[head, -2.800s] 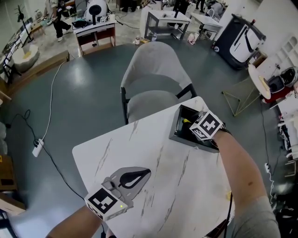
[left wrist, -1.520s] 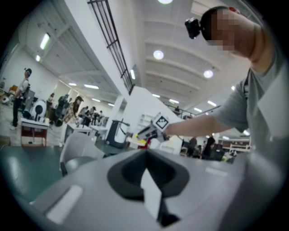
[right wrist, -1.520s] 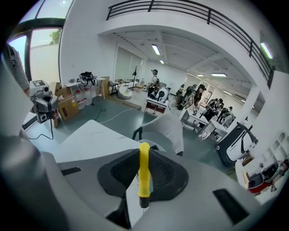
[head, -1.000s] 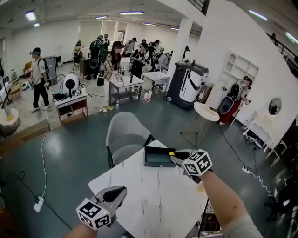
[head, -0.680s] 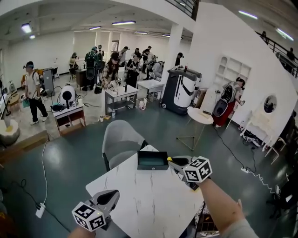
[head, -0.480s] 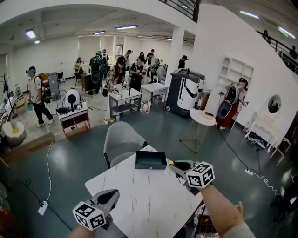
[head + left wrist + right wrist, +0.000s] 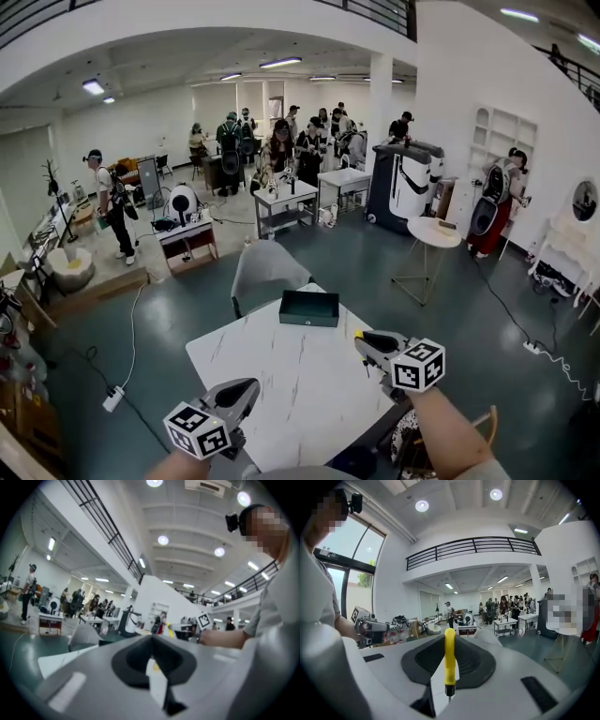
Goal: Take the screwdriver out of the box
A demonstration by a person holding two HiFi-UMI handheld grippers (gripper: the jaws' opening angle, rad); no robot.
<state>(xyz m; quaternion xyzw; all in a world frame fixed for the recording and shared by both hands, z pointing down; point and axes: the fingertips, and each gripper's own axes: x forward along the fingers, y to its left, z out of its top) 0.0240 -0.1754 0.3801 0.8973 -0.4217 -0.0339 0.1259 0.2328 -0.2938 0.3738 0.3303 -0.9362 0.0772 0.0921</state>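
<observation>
The dark green box (image 7: 309, 307) stands open at the far side of the white marble table (image 7: 281, 361). My right gripper (image 7: 367, 341) hangs over the table's right edge, well back from the box. It is shut on the yellow-handled screwdriver (image 7: 449, 658), whose handle stands upright between the jaws with its dark metal end pointing down. In the head view only a yellow tip (image 7: 359, 334) of the screwdriver shows. My left gripper (image 7: 246, 394) hovers over the near left part of the table with its jaws together and nothing in them. The left gripper (image 7: 151, 639) view also shows the right gripper (image 7: 185, 627).
A grey chair (image 7: 265, 267) stands behind the table's far edge. A small round white side table (image 7: 435, 232) is off to the right. Desks, equipment and several people fill the back of the hall. A cable and power strip (image 7: 111, 398) lie on the floor at left.
Both grippers have drawn back toward me, away from the box. The right one carried the screwdriver out to the table's right edge. The head view has lifted.
</observation>
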